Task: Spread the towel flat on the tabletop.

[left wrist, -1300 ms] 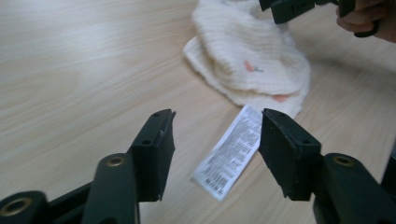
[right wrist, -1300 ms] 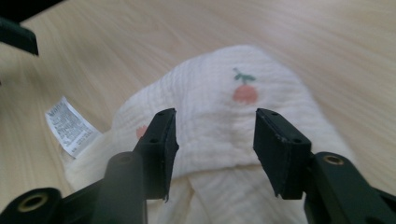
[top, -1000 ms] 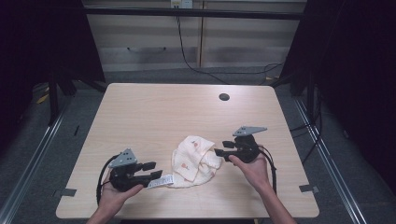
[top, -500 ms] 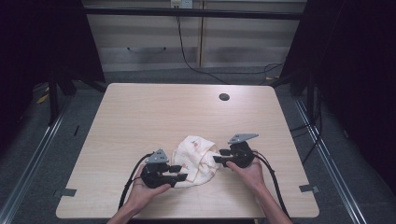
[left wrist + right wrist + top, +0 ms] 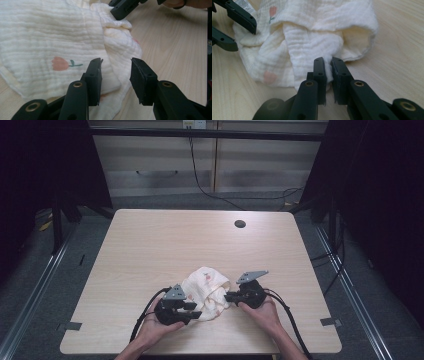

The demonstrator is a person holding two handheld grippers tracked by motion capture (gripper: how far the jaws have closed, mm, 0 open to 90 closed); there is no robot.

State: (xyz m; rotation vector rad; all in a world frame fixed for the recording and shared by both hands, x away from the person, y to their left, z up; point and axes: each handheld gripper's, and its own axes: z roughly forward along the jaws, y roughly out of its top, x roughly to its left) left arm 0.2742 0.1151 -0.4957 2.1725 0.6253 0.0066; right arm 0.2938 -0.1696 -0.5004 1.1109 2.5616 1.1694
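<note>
Crumpled cloth (image 5: pixel 205 291) sitting on the table (image 5: pixel 150 250), right between both tongs. Right gripper (image 5: pixel 328 65) clenched on a fold at its near edge. Left gripper (image 5: pixel 115 72) spread wide, straddling the cloth's other side, not pinching yet.

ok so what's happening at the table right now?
A person works a crumpled cream muslin cloth with small tulip prints on the light wooden table, one set of tongs in each hand. The right tongs are shut on a fold of it. The left tongs are open, straddling another fold.
</note>
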